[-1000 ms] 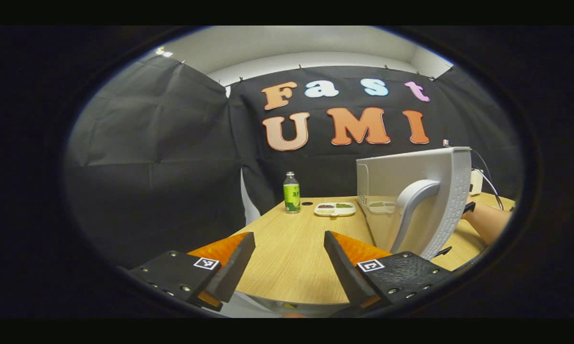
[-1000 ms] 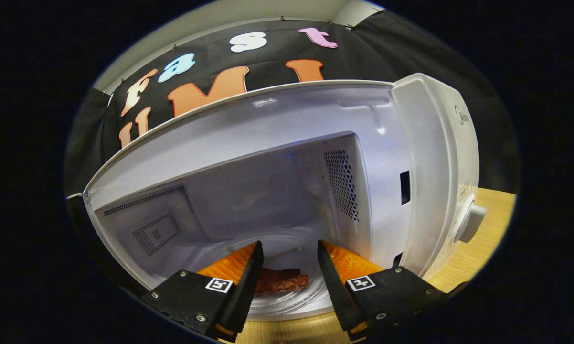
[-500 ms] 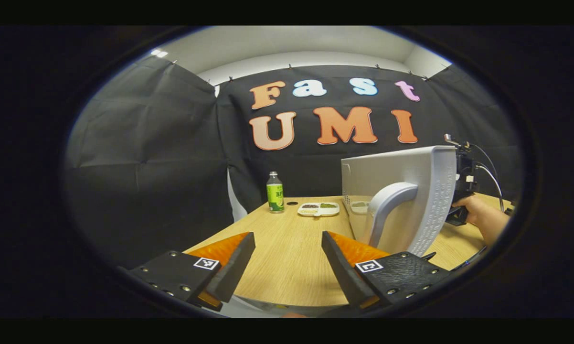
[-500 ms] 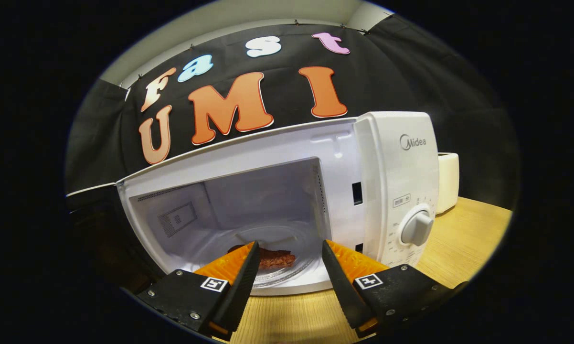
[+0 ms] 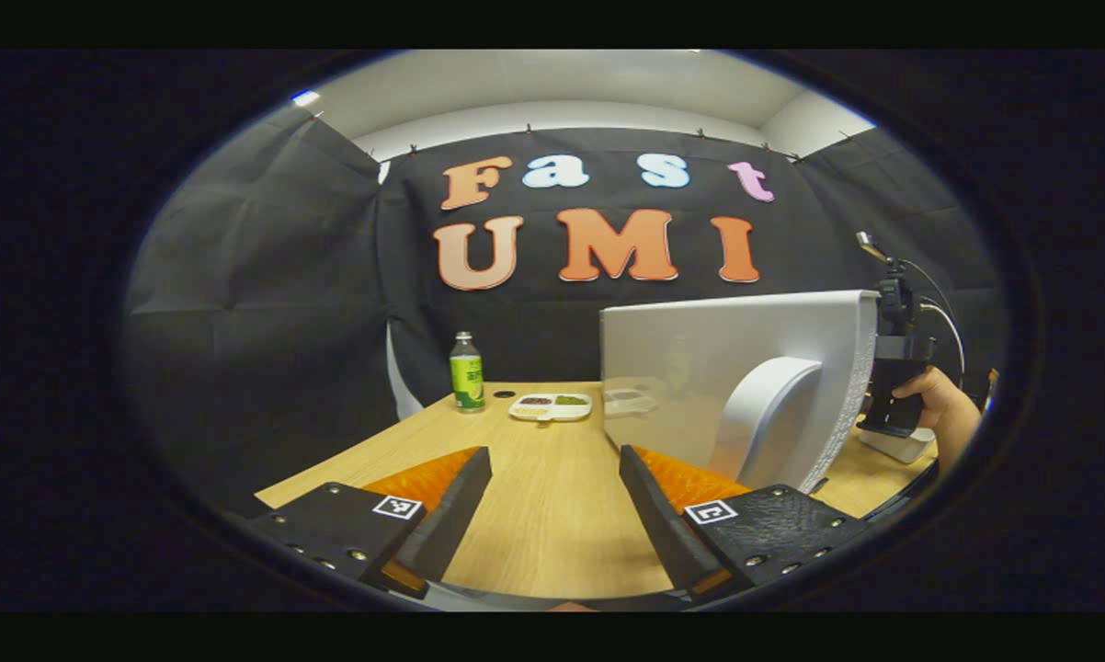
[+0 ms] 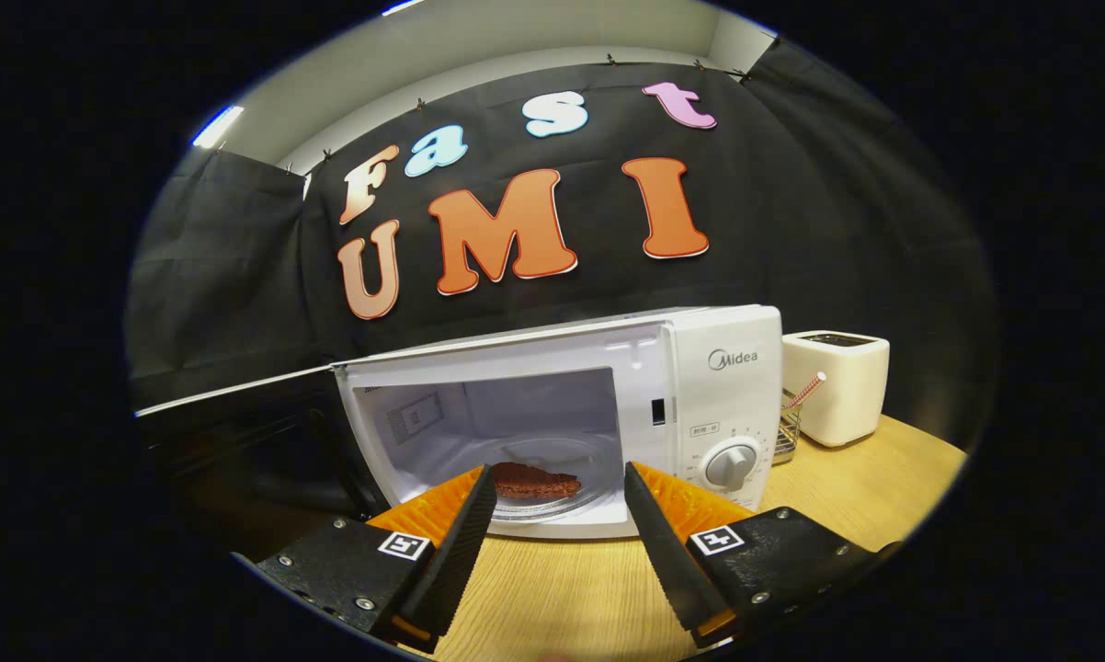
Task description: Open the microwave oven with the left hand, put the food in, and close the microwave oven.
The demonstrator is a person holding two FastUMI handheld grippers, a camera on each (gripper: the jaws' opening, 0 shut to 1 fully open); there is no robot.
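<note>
- The left gripper (image 5: 552, 501) hangs over the tabletop (image 5: 534, 515) with its jaws spread and nothing between them; judging by the scene, the step in hand is closing the door.
- The open door (image 5: 700, 368) stands just to its right, outer face and curved handle (image 5: 755, 414) toward it. Best, I think, to lay one finger flat on the panel near the handle and push.
- A steady sweep along the door's arc should latch it without jolting the microwave oven (image 6: 681, 395).
- The right gripper (image 6: 552, 533) is also spread wide and empty, out in front of the cavity; it should stay outside the door's path.
- The food (image 6: 534, 481) lies on the turntable inside.
- Farther off, a bottle (image 5: 466, 372) and small dish (image 5: 551, 405) sit well clear.
</note>
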